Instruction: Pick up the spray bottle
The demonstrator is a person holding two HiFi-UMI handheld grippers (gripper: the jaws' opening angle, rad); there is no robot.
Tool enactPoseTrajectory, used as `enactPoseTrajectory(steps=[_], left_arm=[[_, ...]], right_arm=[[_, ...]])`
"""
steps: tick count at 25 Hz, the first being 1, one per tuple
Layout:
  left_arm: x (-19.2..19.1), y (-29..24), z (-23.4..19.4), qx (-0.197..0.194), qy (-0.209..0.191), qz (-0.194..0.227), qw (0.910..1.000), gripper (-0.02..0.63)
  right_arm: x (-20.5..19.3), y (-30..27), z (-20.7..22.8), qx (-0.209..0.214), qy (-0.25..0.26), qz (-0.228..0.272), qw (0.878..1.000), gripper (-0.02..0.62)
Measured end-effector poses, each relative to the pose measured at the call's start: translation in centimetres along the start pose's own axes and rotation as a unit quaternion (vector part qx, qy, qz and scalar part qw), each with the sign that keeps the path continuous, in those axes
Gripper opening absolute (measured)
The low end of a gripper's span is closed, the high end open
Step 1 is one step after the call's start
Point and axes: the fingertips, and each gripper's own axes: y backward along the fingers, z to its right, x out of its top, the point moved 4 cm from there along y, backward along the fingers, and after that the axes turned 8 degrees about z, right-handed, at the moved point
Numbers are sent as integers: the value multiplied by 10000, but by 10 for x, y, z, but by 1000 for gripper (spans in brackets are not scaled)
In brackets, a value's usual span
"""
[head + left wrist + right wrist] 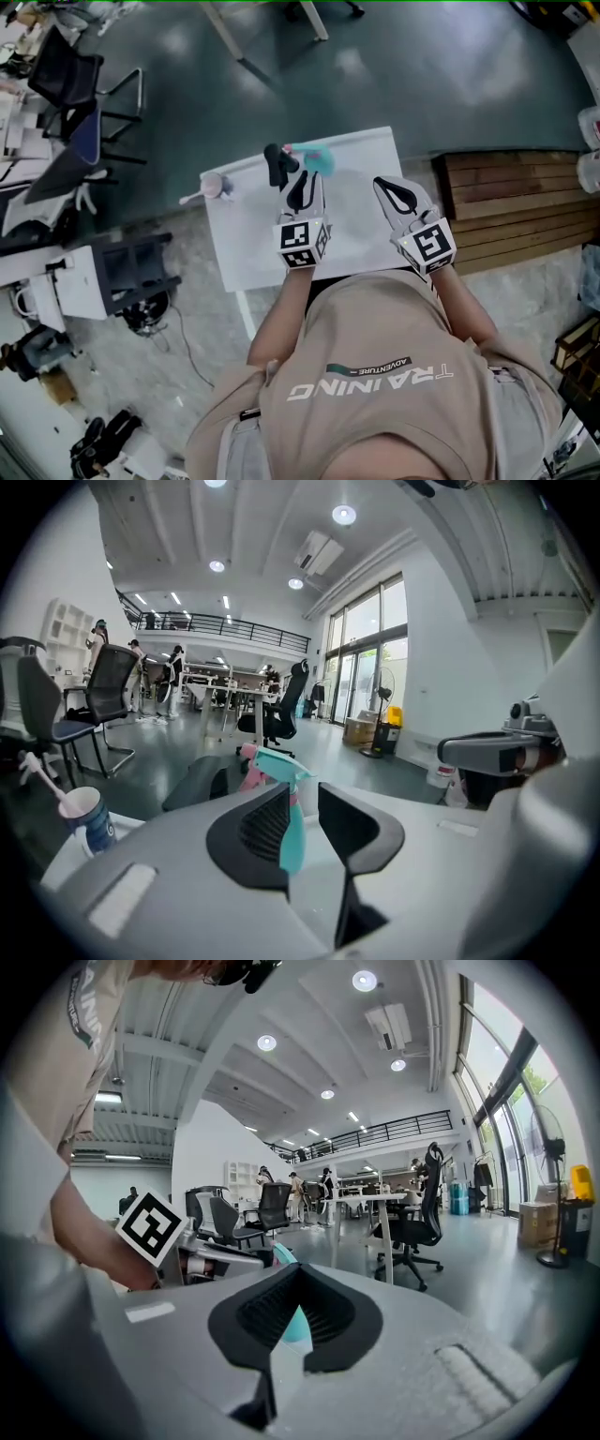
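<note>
Left gripper view, my left tool (303,799) released with jaws apart, teal spray bottle (277,765) just beyond them on the tabletop (246,246), my right tool (298,1277) clenched empty.

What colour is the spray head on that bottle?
The spray head is teal, with a pink part behind; clearest in the left gripper view.
</note>
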Motion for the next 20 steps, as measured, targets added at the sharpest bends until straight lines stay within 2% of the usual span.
enactPoseTrajectory(steps=[2,4,11,20], left_arm=[[-4,-11,-3,127,49,-81,9999,140],[-8,-20,-6,209,85,-157,9996,152],[-16,-47,-13,516,31,-441,9977,164],[-21,-66,-15,632,-156,-588,9961,183]], right_arm=[[-4,-1,5,40,-37,-36,10000,2],[-7,0,9,73,-87,-59,9999,2],[-12,-4,30,140,-224,-163,9995,2],[-16,-6,42,108,-356,-203,9991,2]])
